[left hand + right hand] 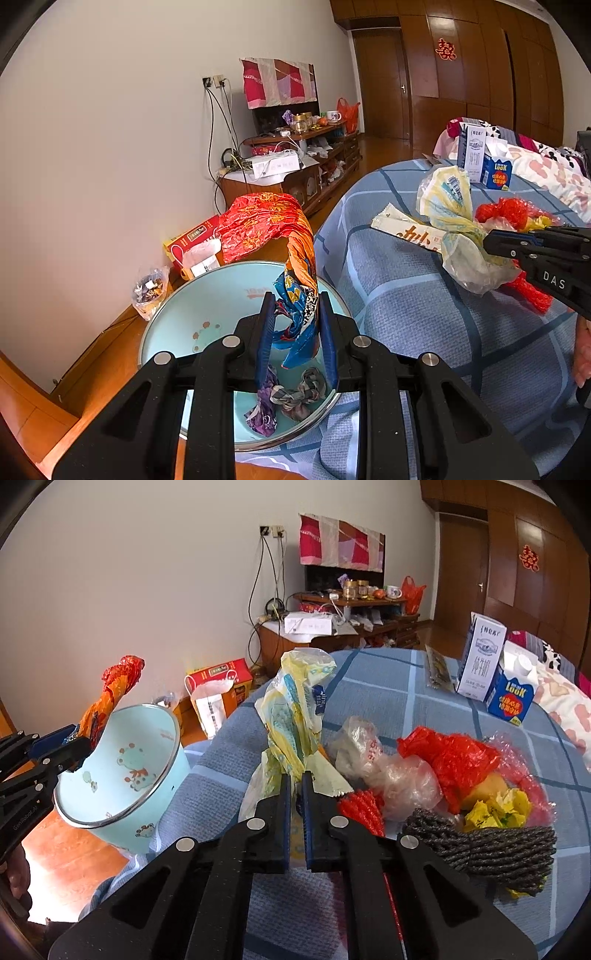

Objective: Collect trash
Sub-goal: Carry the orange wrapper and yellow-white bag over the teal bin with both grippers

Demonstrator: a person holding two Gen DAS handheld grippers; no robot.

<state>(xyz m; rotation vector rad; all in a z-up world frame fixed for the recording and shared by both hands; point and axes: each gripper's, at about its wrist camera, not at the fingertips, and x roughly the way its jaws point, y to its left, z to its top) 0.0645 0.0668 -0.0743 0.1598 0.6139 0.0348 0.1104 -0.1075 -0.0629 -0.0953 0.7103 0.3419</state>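
The left tongs (297, 325) are pinching a long orange-and-blue foil wrapper (295, 266) over the pale-blue round bin (207, 295); releasing it comes next. Right of the bin, the right tongs (295, 794) are gripping a yellow-white plastic bag (295, 709) above the blue-checked bed (221, 775).

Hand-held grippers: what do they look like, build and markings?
Both match: the left hand-held gripper and right hand-held gripper have matte black angular linkage arms with triangular cutouts, round silver pivot pins, and flat black fingers faced with ribbed blue pads. White lettering shows on the bodies: "DAS" on the right, small text on the left. No cables visible.
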